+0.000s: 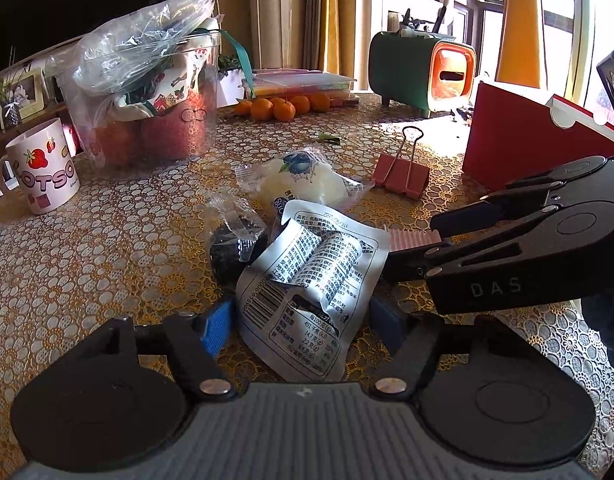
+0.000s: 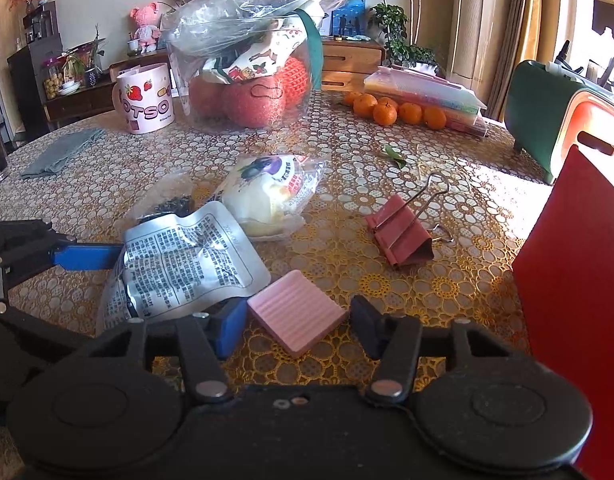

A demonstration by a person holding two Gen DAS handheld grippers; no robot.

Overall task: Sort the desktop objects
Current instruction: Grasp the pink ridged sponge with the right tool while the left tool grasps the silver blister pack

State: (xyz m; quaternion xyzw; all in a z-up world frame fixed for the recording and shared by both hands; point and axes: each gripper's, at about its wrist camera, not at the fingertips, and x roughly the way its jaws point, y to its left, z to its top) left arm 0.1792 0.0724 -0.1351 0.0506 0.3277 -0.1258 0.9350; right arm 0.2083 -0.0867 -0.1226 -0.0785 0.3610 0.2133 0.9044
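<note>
A silver snack packet (image 1: 307,292) lies on the table between the open blue pads of my left gripper (image 1: 303,326); it also shows in the right wrist view (image 2: 179,268). A pink ribbed pad (image 2: 297,312) lies between the open fingers of my right gripper (image 2: 299,330); in the left wrist view its edge (image 1: 415,238) shows by the right gripper's arm. Behind lie a white bun in a clear wrapper (image 1: 303,182) (image 2: 267,196), a dark snack packet (image 1: 235,248) and a pink binder clip (image 1: 403,176) (image 2: 401,236).
A clear tub of fruit and bags (image 1: 147,92) (image 2: 247,72), a strawberry mug (image 1: 41,168) (image 2: 145,98), tangerines (image 1: 283,108) (image 2: 395,112), a green tissue box (image 1: 423,72) and a red box (image 1: 527,136) (image 2: 575,280) stand around. A grey cloth (image 2: 63,152) lies left.
</note>
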